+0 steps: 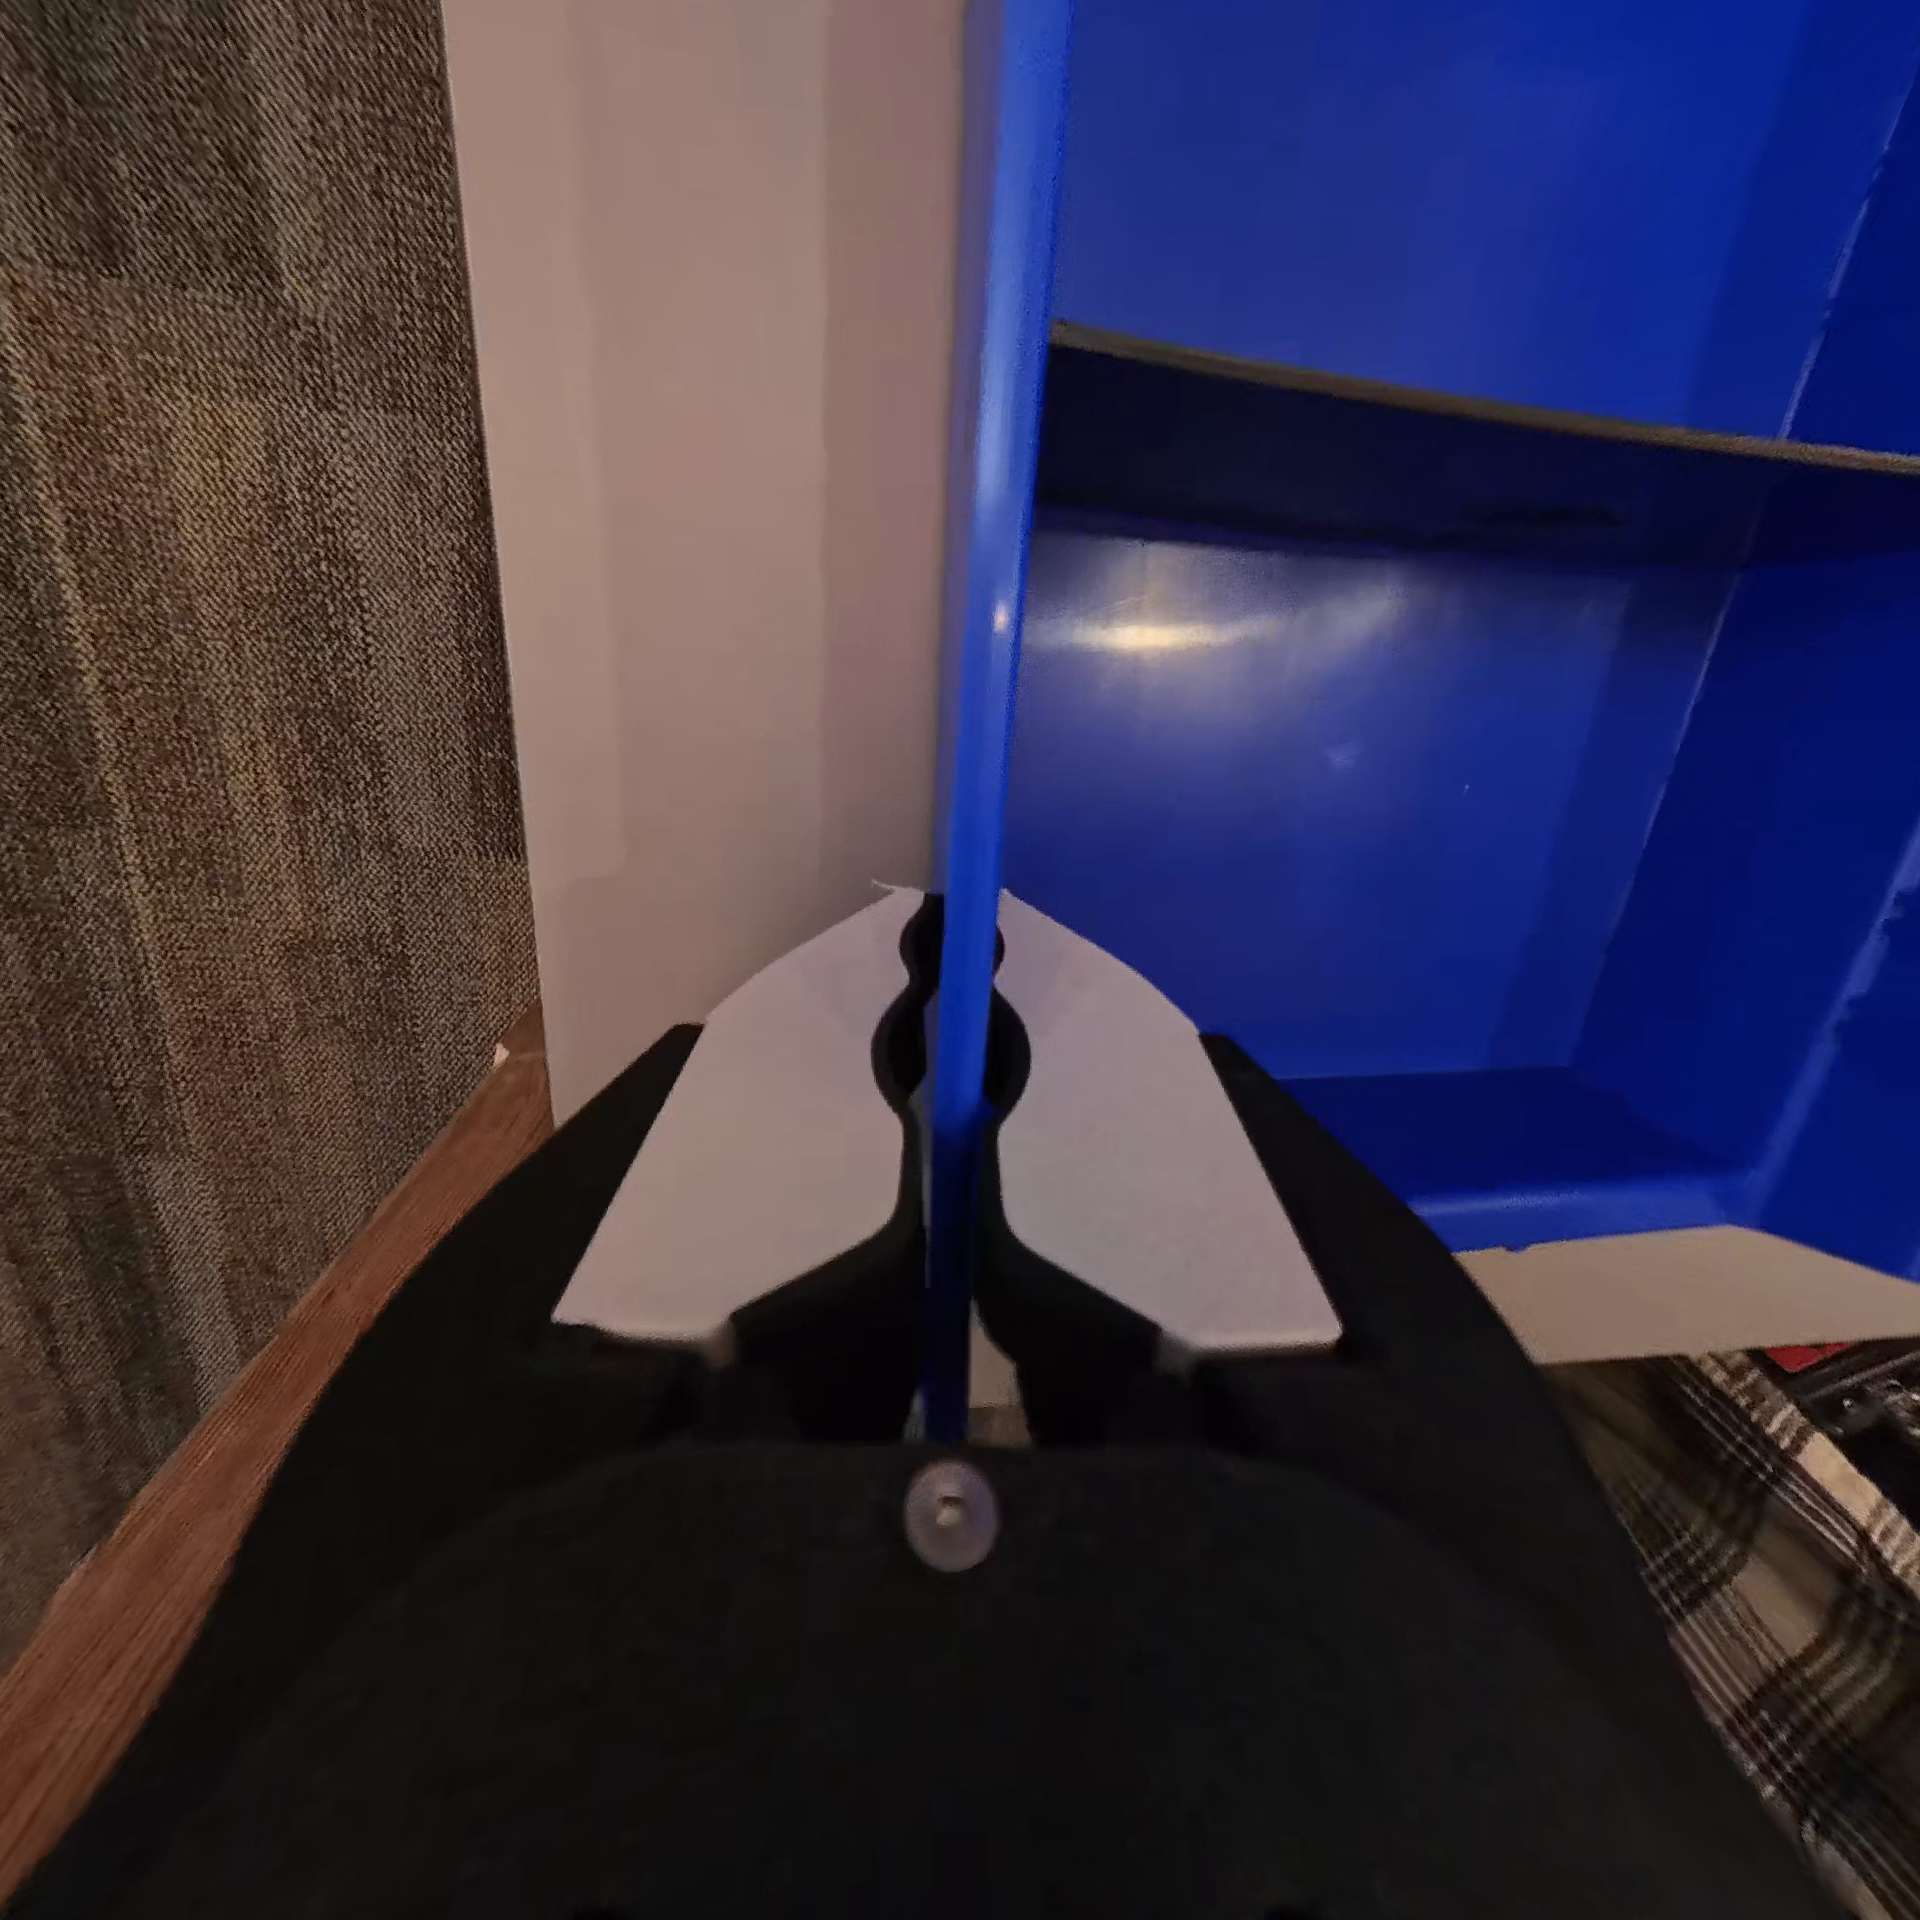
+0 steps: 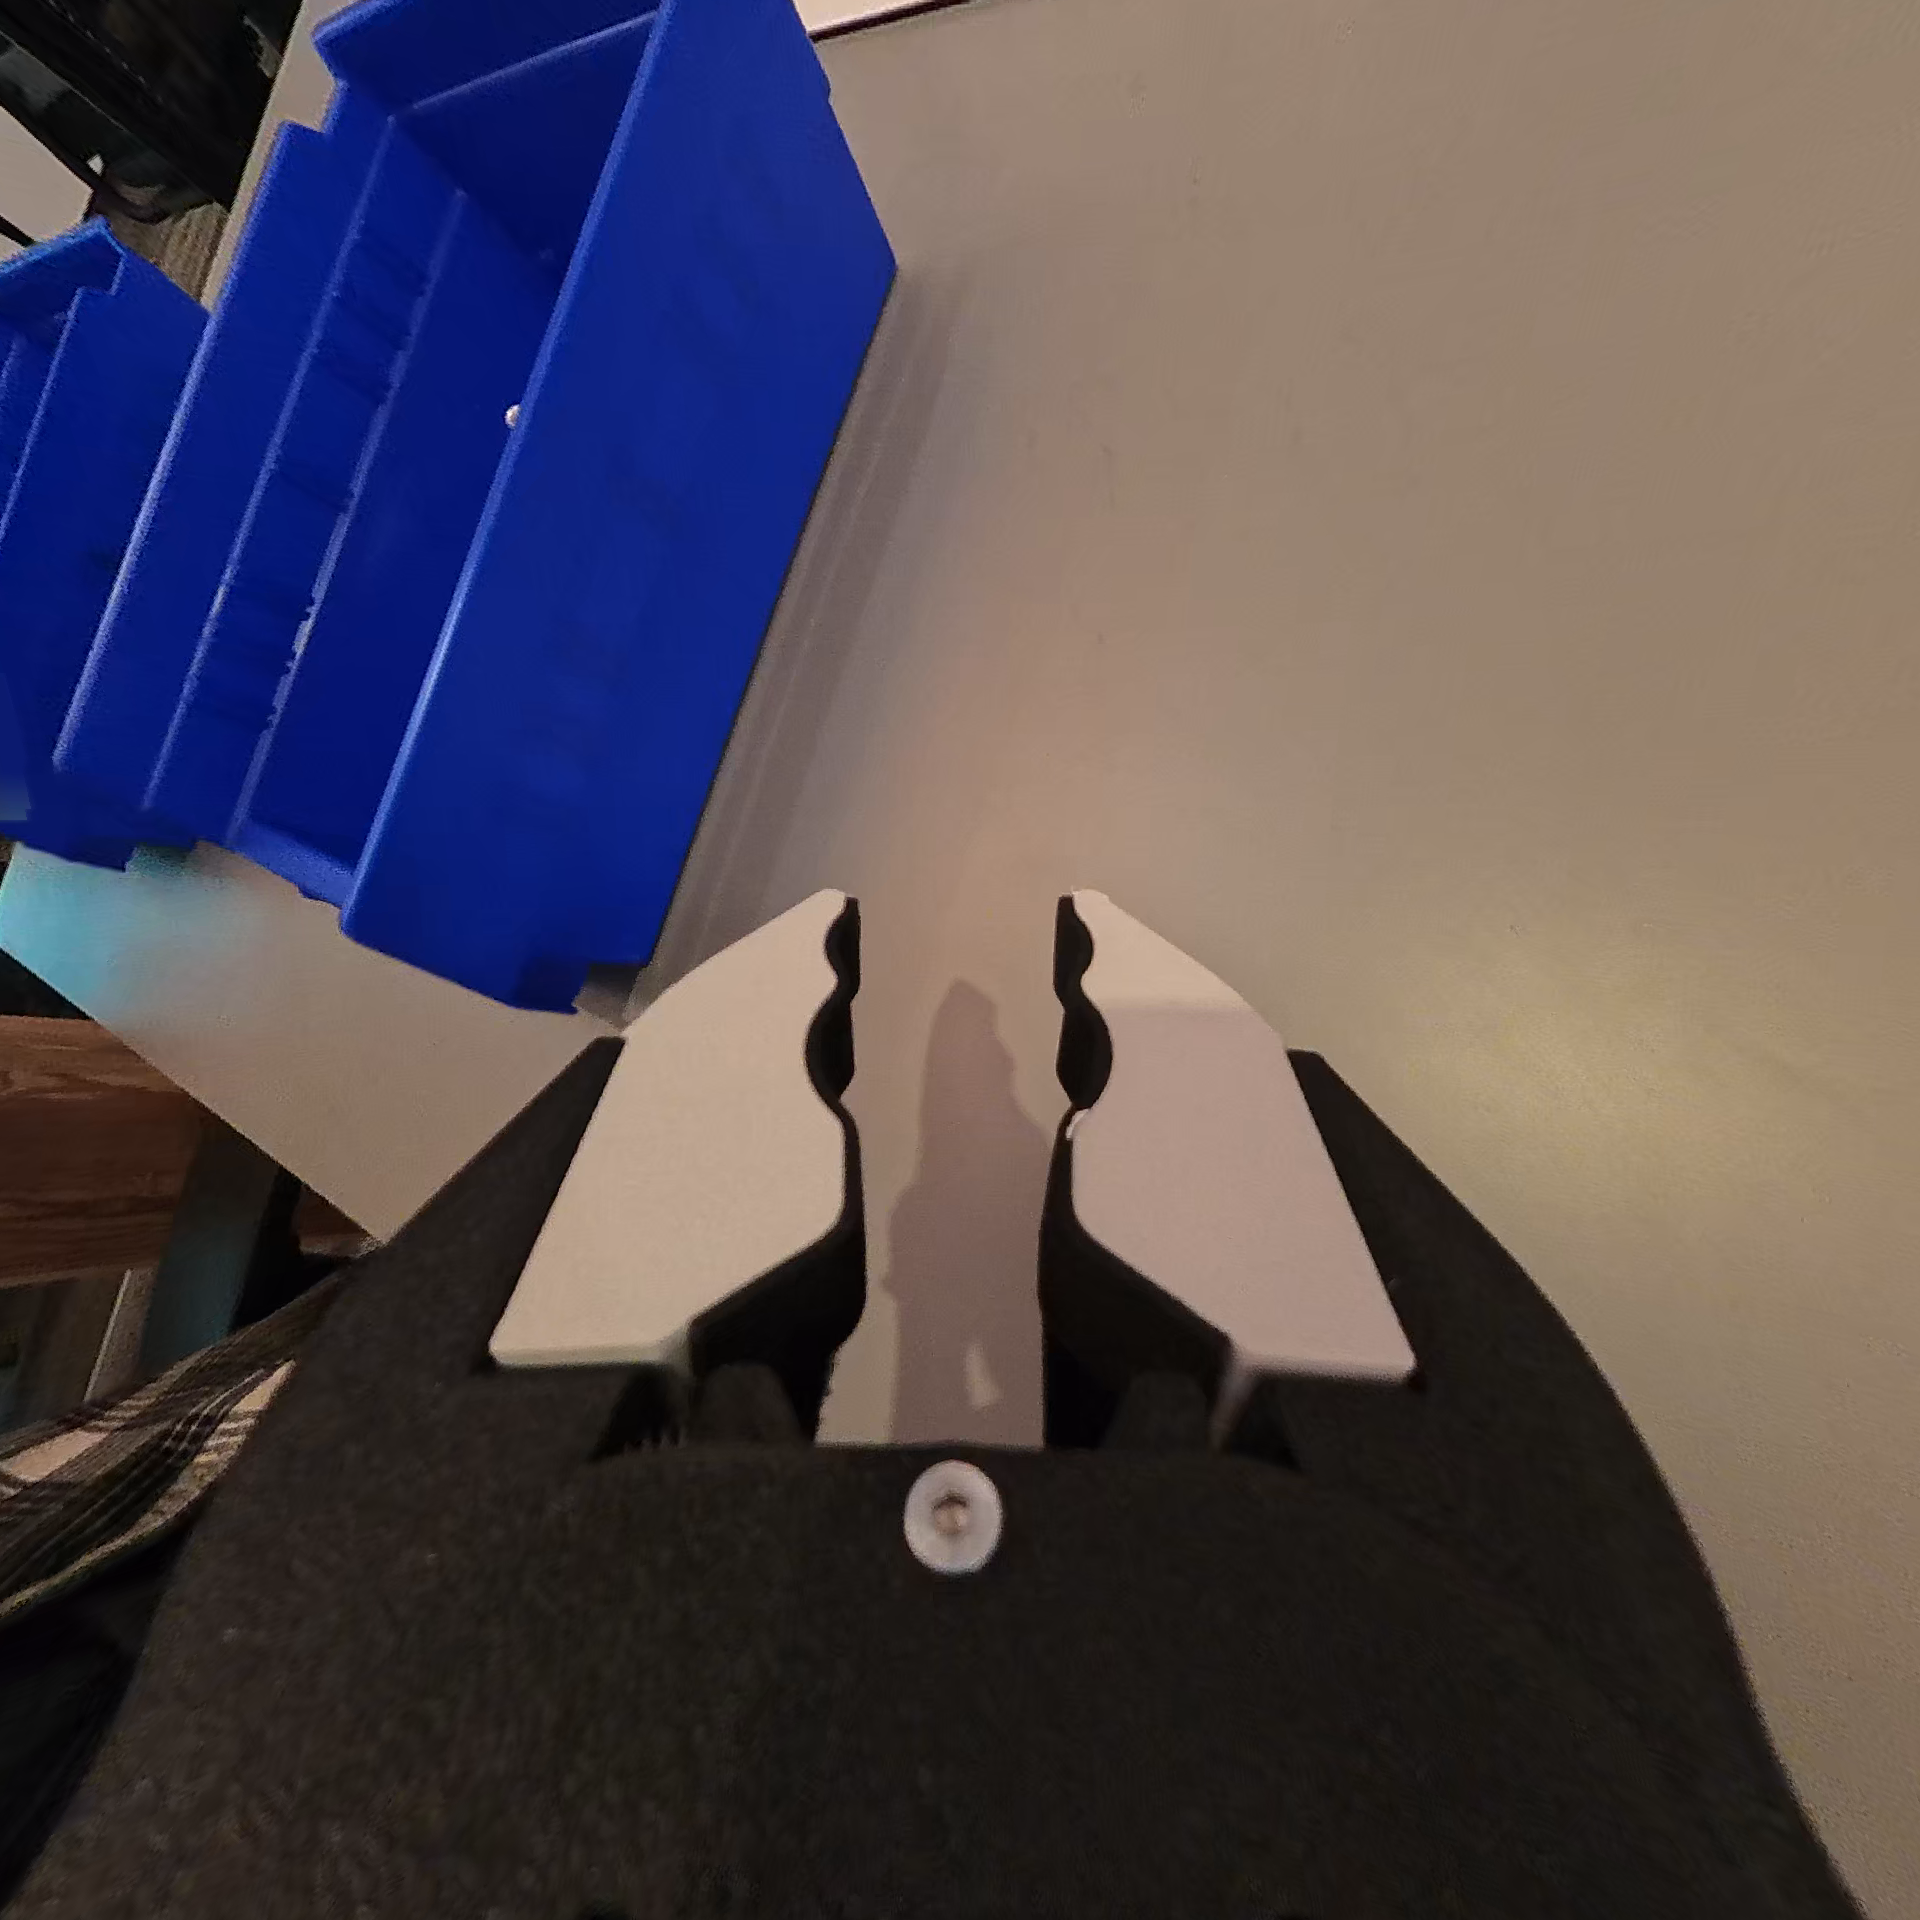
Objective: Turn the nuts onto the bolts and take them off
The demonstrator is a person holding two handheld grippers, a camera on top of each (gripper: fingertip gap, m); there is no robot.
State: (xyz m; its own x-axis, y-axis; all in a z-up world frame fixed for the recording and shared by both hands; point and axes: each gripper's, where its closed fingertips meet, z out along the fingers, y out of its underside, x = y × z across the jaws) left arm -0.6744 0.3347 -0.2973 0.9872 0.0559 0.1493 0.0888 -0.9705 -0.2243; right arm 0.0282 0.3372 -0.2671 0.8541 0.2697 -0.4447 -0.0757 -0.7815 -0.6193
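Observation:
My left gripper (image 1: 951, 935) is shut on the thin side wall (image 1: 997, 520) of a blue plastic bin. Both pads press on the wall, which runs up between them. The bin's inside (image 1: 1351, 779) lies to the right, with a dark divider (image 1: 1455, 416) across it; no nut or bolt shows in this view. My right gripper (image 2: 956, 925) is open and empty above the pale table (image 2: 1351, 520). In the right wrist view a blue bin (image 2: 644, 520) stands to its upper left, with a small silvery piece (image 2: 511, 414) inside.
A second blue bin (image 2: 83, 416) stands left of the first. The pale table (image 1: 707, 520) ends at a wooden edge (image 1: 260, 1403), with grey carpet (image 1: 208, 623) beyond. Plaid cloth (image 1: 1766, 1610) shows at the lower right and in the right wrist view (image 2: 125, 1455). There is about 70 cm between the tips of the two grippers.

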